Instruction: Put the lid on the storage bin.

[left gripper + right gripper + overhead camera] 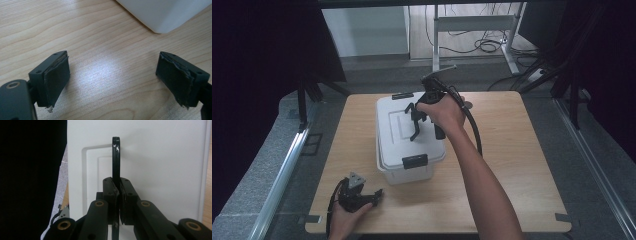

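A white lidded storage box (392, 145) stands in the middle of the wooden table (512, 150). Over its lid, my right gripper (416, 131) points down at the lid's shallow recess. It is shut on a thin black flat piece (116, 157), seen edge-on between the pads (110, 192); it may be the lid's handle, I cannot tell. My left gripper (376, 194) rests on the table at the front left in a hand. Its jaws stand wide open (112, 75) over bare wood, with a corner of the box (162, 15) just beyond them.
A black latch (414, 161) sits on the box's near side and another (402, 95) on its far side. The right gripper's cable (474, 130) trails over the table beside the forearm. Beyond the table lie a grey floor, a metal desk frame (472, 22) and dark curtains.
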`<state>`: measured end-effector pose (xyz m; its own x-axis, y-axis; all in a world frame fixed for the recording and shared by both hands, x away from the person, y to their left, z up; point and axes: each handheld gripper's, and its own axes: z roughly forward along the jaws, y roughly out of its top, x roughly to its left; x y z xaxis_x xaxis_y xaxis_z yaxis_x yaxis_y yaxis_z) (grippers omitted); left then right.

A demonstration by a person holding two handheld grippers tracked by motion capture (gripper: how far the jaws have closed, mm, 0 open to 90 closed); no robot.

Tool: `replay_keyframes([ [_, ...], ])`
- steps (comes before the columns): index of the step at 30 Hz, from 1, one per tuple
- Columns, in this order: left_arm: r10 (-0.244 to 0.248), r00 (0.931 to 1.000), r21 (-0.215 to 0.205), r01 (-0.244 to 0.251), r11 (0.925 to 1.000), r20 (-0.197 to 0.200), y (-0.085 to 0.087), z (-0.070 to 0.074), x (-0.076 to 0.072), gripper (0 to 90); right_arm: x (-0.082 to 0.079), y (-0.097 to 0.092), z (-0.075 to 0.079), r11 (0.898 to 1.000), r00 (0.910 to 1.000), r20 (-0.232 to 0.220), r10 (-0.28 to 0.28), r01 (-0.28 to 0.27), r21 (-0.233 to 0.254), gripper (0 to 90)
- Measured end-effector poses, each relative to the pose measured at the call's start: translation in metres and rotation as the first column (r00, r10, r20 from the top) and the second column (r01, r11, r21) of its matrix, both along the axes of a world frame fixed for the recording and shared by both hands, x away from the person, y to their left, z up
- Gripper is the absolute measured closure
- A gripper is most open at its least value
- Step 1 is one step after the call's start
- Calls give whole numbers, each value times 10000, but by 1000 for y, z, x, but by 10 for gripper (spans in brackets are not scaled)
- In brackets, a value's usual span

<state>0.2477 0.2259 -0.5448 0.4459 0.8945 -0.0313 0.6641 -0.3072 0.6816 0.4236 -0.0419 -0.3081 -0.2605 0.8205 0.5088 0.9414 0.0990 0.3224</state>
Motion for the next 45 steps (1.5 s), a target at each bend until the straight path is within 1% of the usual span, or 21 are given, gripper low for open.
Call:
replay_keyframes([
  [3,-12,10000,0,12,10000,-2,0,0,0,119,3,4,-2,10000,9999,-144,-29,30,45,844],
  [8,-29,10000,-3,29,10000,-3,0,0,0,119,6,8,-6,10000,9997,-232,14,-15,-57,844],
  [16,-36,10000,9,36,10000,-10,0,0,0,119,9,14,-9,9999,9988,-475,-81,77,-88,844],
  [20,-14,10000,-18,14,10000,6,0,0,0,119,12,17,-12,9998,9975,-691,-160,151,-131,844],
  [22,-14,10000,-19,14,10000,6,0,0,0,119,15,17,-16,9996,9972,-717,-204,189,-209,844],
  [31,-79,10000,-5,79,10000,0,1,0,0,119,25,22,-33,9991,9933,-1085,-410,396,-150,843],
  [38,-108,9999,1,108,9999,-16,1,0,0,119,28,22,-49,9987,9893,-1366,-505,502,-59,844],
  [40,-89,10000,-2,89,10000,-21,1,0,0,119,28,20,-50,9985,9885,-1412,-536,551,66,843],
  [43,-108,9999,7,108,9999,-17,1,0,0,119,26,20,-51,9985,9908,-1254,-510,531,132,836],
  [45,-108,9999,6,108,9999,-16,1,0,0,119,25,20,-51,9987,9926,-1119,-478,493,102,807],
])
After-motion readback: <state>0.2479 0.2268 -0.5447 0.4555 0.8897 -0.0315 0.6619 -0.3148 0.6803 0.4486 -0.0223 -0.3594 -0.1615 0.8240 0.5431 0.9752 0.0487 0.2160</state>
